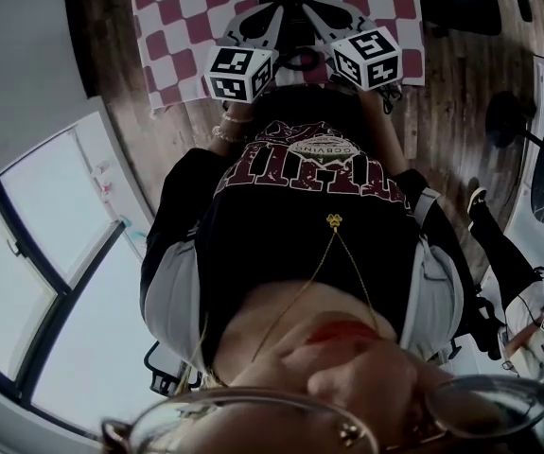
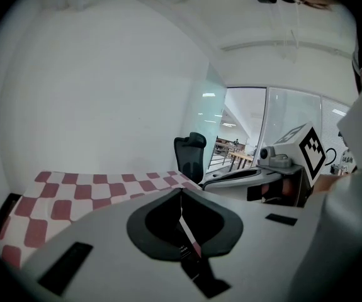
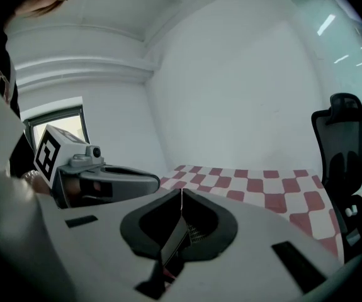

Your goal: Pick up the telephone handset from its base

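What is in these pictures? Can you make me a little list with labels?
left gripper: jaws together, nothing between them
right gripper: jaws together, nothing between them
how they are held: side by side, out in front of the person's shirt
checkered cloth: red and white, spread out ahead of both grippers
office chair: black, beyond the cloth
floor: dark wood
telephone: not seen in any view

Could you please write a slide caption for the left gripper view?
Left gripper, jaws together and empty, over a red-and-white checkered cloth, the right gripper beside it.
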Motion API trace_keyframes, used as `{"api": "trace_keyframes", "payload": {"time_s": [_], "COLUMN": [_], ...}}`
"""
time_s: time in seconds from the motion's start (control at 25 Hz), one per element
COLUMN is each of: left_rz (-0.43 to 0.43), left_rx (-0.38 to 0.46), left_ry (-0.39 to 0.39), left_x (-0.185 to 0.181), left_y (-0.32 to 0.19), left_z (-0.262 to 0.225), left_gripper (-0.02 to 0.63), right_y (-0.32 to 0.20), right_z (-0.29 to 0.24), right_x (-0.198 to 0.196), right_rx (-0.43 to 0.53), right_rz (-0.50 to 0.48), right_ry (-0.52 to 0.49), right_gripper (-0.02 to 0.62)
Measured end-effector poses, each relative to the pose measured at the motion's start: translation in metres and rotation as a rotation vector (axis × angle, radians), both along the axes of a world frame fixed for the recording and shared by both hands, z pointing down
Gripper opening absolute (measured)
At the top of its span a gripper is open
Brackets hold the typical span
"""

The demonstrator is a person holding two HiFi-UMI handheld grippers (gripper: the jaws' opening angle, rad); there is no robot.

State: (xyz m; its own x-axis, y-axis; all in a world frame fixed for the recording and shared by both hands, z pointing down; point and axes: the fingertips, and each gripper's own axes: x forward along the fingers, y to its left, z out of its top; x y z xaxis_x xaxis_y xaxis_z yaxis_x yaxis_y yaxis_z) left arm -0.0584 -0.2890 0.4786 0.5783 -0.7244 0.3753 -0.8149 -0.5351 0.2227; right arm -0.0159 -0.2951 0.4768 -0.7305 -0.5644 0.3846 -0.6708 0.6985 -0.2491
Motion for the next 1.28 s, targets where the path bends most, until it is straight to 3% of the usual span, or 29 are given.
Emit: {"api": "trace_keyframes", "payload": {"time_s": [0.16,0.4,0.76,1.28], "left_rz": [0.012,0.049,0.043,0.045], "left_rx": [-0.009,-0.064,-0.090,-0.204], "left_ry": [0.001,0.001,-0.011,-0.002], "left_x": [-0.007,-0.004,-0.006,-0.010], "left_y": [-0.004,-0.007,-0.014,-0.014], "left_z": [0.006,0.019,0.039,0.082], "left_gripper": [0.009,0.009,0.009,0.009], "right_y": [-0.002,-0.011,-0.013,-0.014], "right_z": [0.011,0.023,0.052,0.088], "right_x": [-0.001,-0.005,-0.010,-0.015], "right_rx": [-0.005,-0.042,-0.098,-0.174], "right_rz": [-0.026,-0.020,-0.024,-0.033], "right_ry": [0.052,0.039,0.088,0.137], "right_gripper": [0.020,0.020,0.020,0.020]}}
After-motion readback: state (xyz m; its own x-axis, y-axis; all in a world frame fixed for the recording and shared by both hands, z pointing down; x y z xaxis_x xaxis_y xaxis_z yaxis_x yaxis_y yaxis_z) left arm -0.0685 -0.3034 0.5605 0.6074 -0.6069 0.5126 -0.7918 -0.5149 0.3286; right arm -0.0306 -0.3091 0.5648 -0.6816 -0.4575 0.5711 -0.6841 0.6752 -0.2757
